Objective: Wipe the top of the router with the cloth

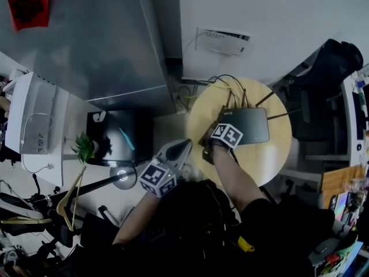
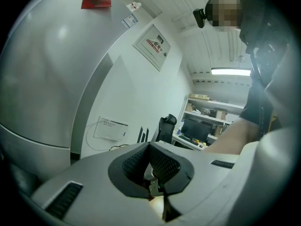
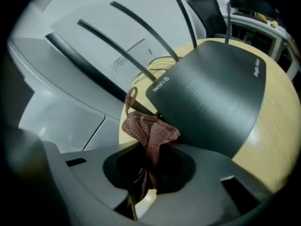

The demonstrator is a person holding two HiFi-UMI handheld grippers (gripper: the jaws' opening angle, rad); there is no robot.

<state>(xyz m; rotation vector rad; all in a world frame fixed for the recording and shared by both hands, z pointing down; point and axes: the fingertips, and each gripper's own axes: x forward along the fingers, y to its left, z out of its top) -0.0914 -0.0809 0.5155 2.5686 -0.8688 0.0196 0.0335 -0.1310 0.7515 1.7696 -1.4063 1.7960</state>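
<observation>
Pale walls and a grey cabinet close in a small round table [image 1: 260, 161], and the router [image 1: 251, 124] lies flat on it, antennas and cables [image 1: 226, 89] fanning off its far edge.

The right gripper [image 3: 151, 147] is clamped on the cloth [image 3: 148, 129], a pinkish knitted bunch that stands up out of the jaws with a loose loop at its top. In the right gripper view the cloth sits at the router's corner marked WIFI6, against or just beside the edge. Whether it already presses on the top cannot be told. Most of the dark top shows bare beyond it.

The left gripper [image 2: 149, 149] hangs off the table to the person's left, well apart from the router. Its jaws are together with nothing between them.

The step in hand looks like the start of a wiping pass, with the cloth brought to the near corner. The next move probably calls for laying the bunch flat onto the top and drawing it across with light, even pressure. It would need to stop short of the antennas. The router may slide on the smooth wood, so the idle left gripper could steady its edge.
</observation>
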